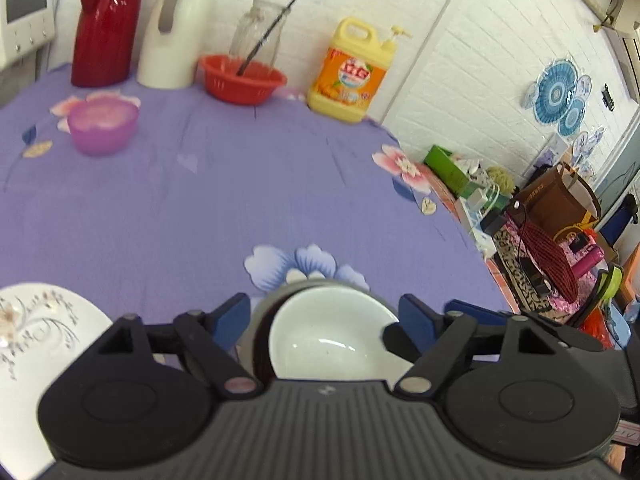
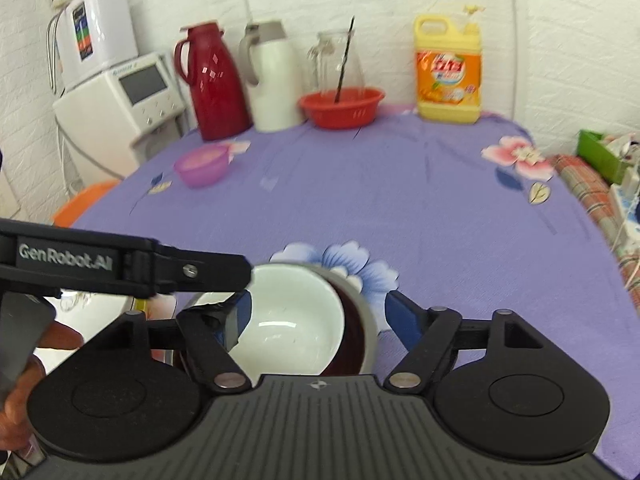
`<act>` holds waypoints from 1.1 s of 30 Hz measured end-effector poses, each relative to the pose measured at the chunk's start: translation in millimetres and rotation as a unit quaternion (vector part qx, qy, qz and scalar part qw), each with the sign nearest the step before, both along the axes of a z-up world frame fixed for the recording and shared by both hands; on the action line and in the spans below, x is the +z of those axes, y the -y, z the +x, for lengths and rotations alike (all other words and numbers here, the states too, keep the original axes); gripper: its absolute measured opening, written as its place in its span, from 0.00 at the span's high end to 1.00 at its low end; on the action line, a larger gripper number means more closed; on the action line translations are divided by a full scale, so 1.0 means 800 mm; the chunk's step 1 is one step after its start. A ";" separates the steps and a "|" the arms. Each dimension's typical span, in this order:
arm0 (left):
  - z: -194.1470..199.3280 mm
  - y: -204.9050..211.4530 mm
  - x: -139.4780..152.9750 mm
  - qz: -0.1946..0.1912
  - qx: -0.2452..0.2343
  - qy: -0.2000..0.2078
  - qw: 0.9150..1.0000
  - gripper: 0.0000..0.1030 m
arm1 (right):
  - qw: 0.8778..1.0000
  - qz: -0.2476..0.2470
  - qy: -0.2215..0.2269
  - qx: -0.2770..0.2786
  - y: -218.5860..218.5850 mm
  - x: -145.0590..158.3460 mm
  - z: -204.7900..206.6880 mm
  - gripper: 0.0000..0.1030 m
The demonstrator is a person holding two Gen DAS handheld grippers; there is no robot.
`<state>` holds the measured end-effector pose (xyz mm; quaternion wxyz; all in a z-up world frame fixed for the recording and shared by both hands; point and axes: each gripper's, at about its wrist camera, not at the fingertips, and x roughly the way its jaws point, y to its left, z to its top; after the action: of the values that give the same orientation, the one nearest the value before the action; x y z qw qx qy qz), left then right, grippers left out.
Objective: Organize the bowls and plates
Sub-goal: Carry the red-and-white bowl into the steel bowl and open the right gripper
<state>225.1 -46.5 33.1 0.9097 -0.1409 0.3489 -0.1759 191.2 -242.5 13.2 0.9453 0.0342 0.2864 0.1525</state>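
**Two open grippers crowding one stack of bowls**

Biggest worry first: both grippers are packed in around the same little stack at the bottom centre of both frames. The white bowl [image 1: 332,332] sits tilted inside a darker bowl with a grey rim [image 2: 362,312], not nested flat. If we close on the white rim alone, it could pivot or skid out, and the bowl underneath might slide on the purple tablecloth [image 1: 200,208].

The left gripper [image 1: 324,316] has its jaws spread wide on either side of the stack, gripping nothing. The right gripper [image 2: 316,312] is spread wide too and also holding nothing. In the right wrist view the left gripper's finger crosses in from the left edge, right over the white bowl, so the two tools could bump each other.

Next, the floral plate [image 1: 44,332] at lower left sits just beside the stack, an easy thing to clip.

The pink bowl [image 2: 200,166] is well apart, upper left.

Hard to make out: the gripper bodies hide the stack's near side, so we can't tell, maybe, whether any finger already touches a rim. The plate is cut off by the frame edge.
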 end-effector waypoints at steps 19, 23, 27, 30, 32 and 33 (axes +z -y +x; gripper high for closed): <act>-0.032 -0.079 -0.009 0.010 0.048 0.043 0.998 0.03 | 0.991 0.107 0.025 -0.081 -0.011 -0.026 -0.047 0.00; -0.029 -0.112 -0.011 0.019 0.069 0.044 0.996 0.03 | 0.991 0.109 0.030 -0.074 -0.031 -0.025 -0.040 0.00; -0.022 -0.147 -0.016 0.026 0.096 0.036 0.994 0.03 | 0.992 0.105 0.026 -0.067 -0.045 -0.025 -0.028 0.00; -0.015 -0.171 -0.019 0.033 0.115 0.031 0.992 0.03 | 0.992 0.103 0.021 -0.065 -0.050 -0.026 -0.020 0.00; -0.010 -0.185 -0.021 0.034 0.125 0.029 0.991 0.03 | 0.993 0.098 0.019 -0.065 -0.050 -0.024 -0.014 0.00; -0.007 -0.191 -0.021 0.034 0.129 0.027 0.991 0.03 | 0.993 0.095 0.018 -0.066 -0.050 -0.023 -0.012 0.00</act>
<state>219.7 106.1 16.1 0.9381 -0.1485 0.3090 -0.0489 181.3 -202.3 -5.0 0.9507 0.1403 0.2507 0.1166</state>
